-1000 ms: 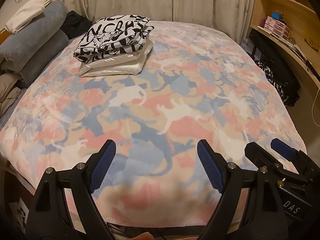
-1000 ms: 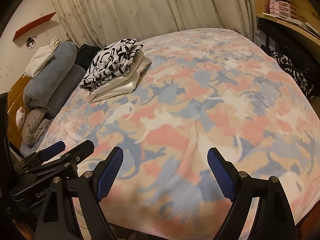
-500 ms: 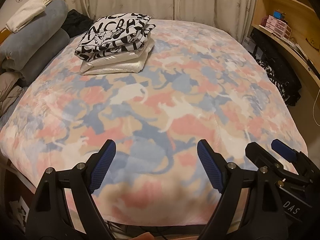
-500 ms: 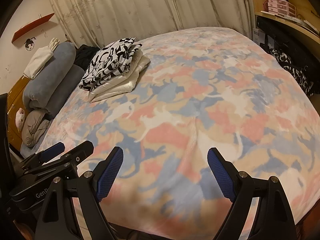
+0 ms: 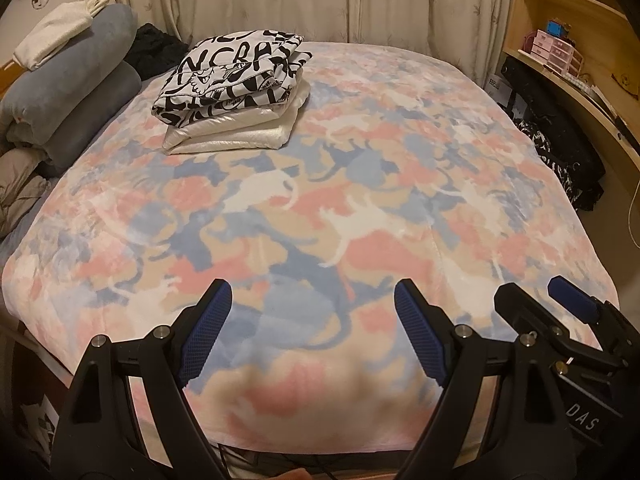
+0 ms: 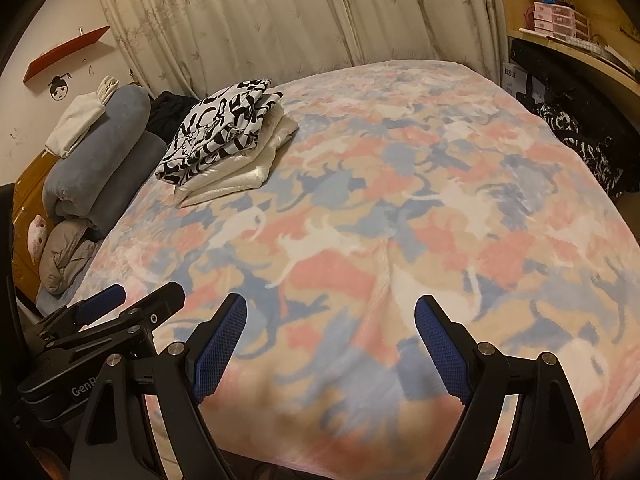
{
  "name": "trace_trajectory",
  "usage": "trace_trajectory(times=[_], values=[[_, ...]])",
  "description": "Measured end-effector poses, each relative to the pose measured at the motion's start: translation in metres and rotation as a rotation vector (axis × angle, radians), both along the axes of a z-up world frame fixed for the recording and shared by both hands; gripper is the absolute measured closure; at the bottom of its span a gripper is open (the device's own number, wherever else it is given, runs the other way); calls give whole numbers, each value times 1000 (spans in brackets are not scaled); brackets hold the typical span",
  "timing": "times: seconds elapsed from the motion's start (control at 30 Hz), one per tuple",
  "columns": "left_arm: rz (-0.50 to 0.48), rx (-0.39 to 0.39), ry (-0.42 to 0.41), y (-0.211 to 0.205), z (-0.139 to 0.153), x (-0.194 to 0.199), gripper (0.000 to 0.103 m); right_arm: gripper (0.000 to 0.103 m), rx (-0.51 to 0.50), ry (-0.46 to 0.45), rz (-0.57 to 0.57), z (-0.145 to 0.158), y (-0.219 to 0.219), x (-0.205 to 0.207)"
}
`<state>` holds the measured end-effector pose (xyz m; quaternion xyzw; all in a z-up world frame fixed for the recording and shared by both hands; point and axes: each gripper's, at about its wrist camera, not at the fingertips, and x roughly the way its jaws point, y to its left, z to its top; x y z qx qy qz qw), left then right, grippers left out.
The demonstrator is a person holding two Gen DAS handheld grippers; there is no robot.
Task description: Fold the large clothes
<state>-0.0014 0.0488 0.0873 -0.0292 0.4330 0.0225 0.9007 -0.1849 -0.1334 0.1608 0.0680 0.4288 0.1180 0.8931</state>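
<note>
Presently, left gripper [image 5: 308,312] fingers released, right gripper [image 6: 330,326] fingers released, both above near edge of bed [image 5: 400,208], folded clothes stack [image 5: 236,96] lay at far left corner

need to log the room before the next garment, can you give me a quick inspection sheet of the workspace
Surface: bed blanket with a cat pattern in pink, blue and white, spread flat, its middle bare.
Job's things: black-and-white printed garment folded on top of a folded white garment, stacked at the far left of the bed.
Clutter: rolled grey bedding with a white cloth on it; dark clothes heaped at the right edge.
Grippers: left tool and right tool both open, empty, above the near edge.
Cables: a thin cord at the far right.
Surroundings: curtains, wooden shelves.
</note>
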Motion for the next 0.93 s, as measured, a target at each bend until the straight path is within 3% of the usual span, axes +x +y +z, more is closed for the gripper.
trace_trajectory(times=[0.93], values=[[10,-3,10,17,0,-1,21,16,1,0,-3,-1,5,-4]])
